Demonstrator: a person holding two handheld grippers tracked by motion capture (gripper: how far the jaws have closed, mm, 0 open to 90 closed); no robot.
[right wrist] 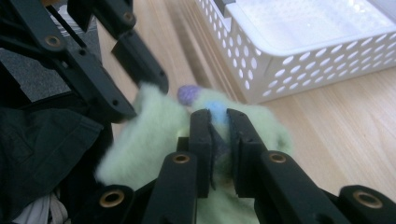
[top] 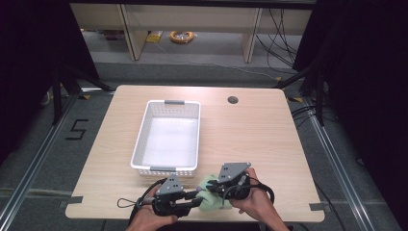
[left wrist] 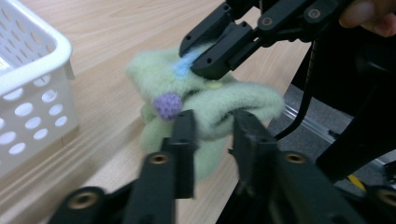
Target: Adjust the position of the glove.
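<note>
One fuzzy pale-green cloth (top: 210, 196) – clenched by both the left gripper (top: 195, 194) and right gripper (top: 215, 185) – beside one white perforated plastic basket (top: 142, 134) on one light wooden table (top: 260, 134); grey floor beyond.

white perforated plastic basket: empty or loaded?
Empty: the white perforated plastic basket shows a bare floor; the pale green fuzzy cloth lies outside on the table.

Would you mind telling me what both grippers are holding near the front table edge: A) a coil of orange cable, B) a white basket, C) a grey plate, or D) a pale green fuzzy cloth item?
D: the left gripper and right gripper both clamp the pale green fuzzy cloth item, beside the white basket.
</note>
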